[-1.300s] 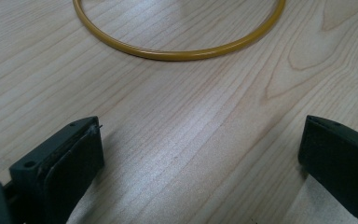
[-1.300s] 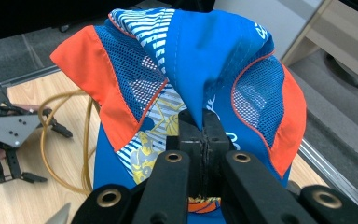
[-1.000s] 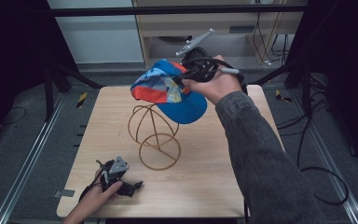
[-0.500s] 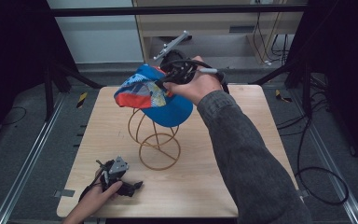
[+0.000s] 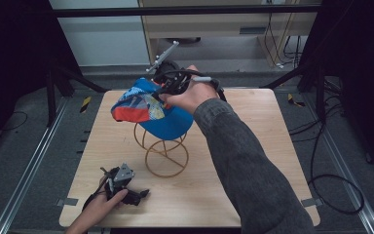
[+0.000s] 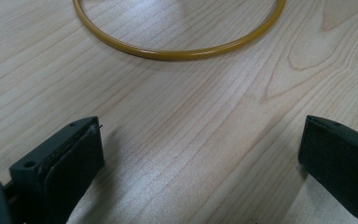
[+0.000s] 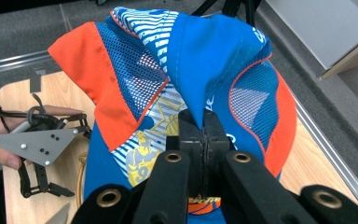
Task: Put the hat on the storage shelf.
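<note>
The blue-and-orange mesh fabric cap (image 5: 151, 109), pinched at a fold by the closed jaws of the right gripper (image 5: 168, 87), hangs just over the gold wire hat stand (image 5: 163, 151) on the table (image 5: 253, 161), placement being in hand and calling next for lowering it squarely before release, while the left gripper (image 5: 121, 183) rests open near the table's front edge.

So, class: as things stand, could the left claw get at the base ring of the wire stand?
Probably yes. The left claw rests open on the table, and bare wood lies between it and the ring; the cap hangs higher up in the right claw.
</note>
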A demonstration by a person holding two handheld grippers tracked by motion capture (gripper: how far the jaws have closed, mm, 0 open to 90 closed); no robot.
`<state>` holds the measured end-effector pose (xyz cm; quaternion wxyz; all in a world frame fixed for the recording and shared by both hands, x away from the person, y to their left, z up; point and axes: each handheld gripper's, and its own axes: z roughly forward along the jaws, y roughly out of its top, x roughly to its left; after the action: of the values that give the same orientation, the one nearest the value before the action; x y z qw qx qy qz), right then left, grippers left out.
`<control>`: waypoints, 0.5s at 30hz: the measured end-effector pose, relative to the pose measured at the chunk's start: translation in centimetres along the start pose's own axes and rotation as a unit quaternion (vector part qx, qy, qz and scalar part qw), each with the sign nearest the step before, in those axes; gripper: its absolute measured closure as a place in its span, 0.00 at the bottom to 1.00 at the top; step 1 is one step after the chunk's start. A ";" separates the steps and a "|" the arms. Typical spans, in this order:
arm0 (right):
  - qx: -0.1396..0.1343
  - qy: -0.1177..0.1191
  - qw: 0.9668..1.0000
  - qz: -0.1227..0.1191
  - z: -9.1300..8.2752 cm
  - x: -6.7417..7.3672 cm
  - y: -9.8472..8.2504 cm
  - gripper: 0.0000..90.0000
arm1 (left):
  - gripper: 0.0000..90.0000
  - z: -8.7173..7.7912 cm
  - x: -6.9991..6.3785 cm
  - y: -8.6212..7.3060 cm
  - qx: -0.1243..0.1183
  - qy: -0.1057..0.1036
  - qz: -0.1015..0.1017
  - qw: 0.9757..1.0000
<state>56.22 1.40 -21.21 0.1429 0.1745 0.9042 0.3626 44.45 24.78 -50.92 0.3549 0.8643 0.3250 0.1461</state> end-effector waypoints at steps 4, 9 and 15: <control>0.004 0.004 1.000 -0.002 0.6 0.1 0.2 1.00 | 0.00 0.0 0.0 0.0 0.000 0.000 0.000 1.000; 0.008 0.009 1.000 -0.004 1.1 0.1 0.3 1.00 | 0.00 0.0 0.0 0.0 0.000 0.000 0.000 1.000; 0.018 0.016 1.000 -0.007 1.2 0.3 0.1 1.00 | 0.00 0.0 0.0 0.0 0.000 0.000 0.000 1.000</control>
<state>56.46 2.33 -22.03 0.1281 0.1647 0.9139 0.3482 44.45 24.78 -50.92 0.3550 0.8643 0.3250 0.1459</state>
